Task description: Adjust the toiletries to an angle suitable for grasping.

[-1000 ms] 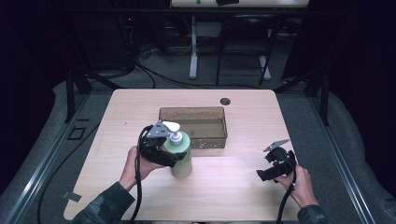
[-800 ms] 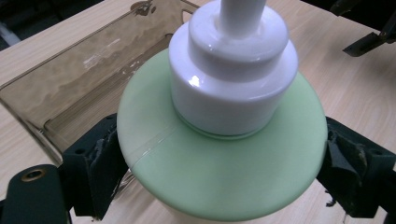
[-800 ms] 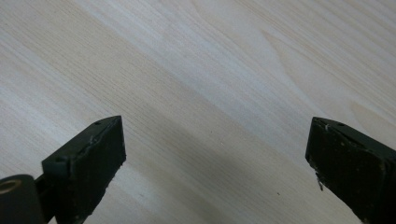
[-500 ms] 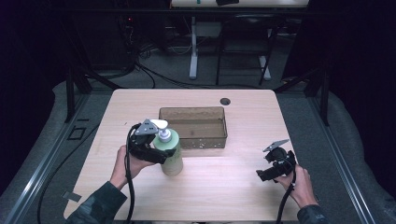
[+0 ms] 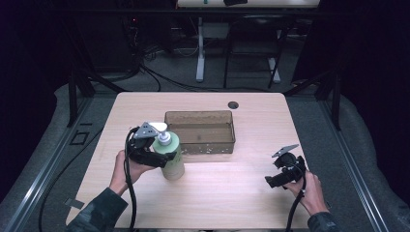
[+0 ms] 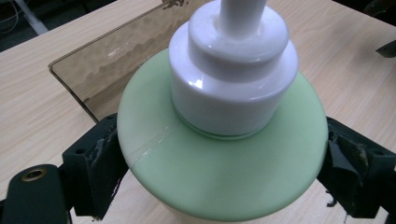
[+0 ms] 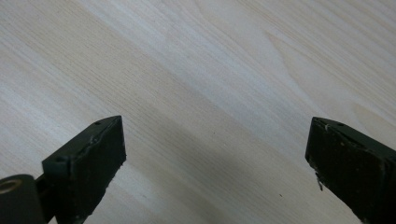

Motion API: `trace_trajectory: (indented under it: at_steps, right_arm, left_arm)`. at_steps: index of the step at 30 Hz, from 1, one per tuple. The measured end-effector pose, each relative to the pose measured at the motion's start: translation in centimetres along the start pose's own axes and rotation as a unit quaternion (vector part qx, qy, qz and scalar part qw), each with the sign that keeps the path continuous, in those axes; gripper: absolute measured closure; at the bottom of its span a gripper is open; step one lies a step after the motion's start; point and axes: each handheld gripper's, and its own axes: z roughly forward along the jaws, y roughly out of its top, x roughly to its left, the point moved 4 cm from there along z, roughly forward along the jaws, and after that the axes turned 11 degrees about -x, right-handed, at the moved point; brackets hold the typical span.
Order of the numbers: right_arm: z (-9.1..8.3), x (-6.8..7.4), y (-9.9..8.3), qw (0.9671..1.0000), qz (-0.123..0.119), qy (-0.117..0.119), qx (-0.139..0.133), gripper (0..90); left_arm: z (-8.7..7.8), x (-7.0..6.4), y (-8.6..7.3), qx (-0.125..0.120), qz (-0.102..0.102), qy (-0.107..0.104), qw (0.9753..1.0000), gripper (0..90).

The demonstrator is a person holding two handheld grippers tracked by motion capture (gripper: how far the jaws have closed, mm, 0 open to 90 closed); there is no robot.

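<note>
High view: the left gripper (image 5: 162, 158) pinches an upright pale-green bottle (image 5: 172, 159) with a white pump, standing on the counter (image 5: 241, 193) just near-left of the tray (image 5: 200, 131). It has shifted left from before. The right gripper (image 5: 279, 178) rests spread.

The shallow brown translucent plastic tray (image 5: 200, 131) blocks the middle of the light wooden bench (image 5: 251, 193), with the pale green pump bottle (image 5: 172, 157) upright just beside its front left corner. Bare bench lies open between bottle and right tool (image 5: 274, 180), passable.
</note>
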Motion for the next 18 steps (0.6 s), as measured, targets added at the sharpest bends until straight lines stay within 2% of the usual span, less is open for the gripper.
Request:
trace_trajectory:
  at_steps: [9,14,15,18]
  right_arm:
    - [-0.01,-0.01,0.02,1.0,0.0,0.001,0.0,4.4]
    - [-0.03,-0.07,0.03,1.0,0.001,0.0,0.0,4.4]
    - [-0.04,-0.1,0.03,1.0,0.003,0.002,-0.001,4.4]
    - [-0.12,-0.24,0.05,1.0,-0.001,-0.002,-0.001,4.4]
  left_arm:
    - [-0.07,0.11,-0.01,0.004,0.0,-0.011,0.9999,10.9]
    - [-0.18,0.01,0.1,0.008,0.004,-0.025,0.9996,4.0]
    - [-0.3,-0.08,0.3,0.007,0.005,-0.031,0.9995,0.1]
    - [-0.63,0.0,0.61,0.009,0.01,-0.038,0.9992,0.0]
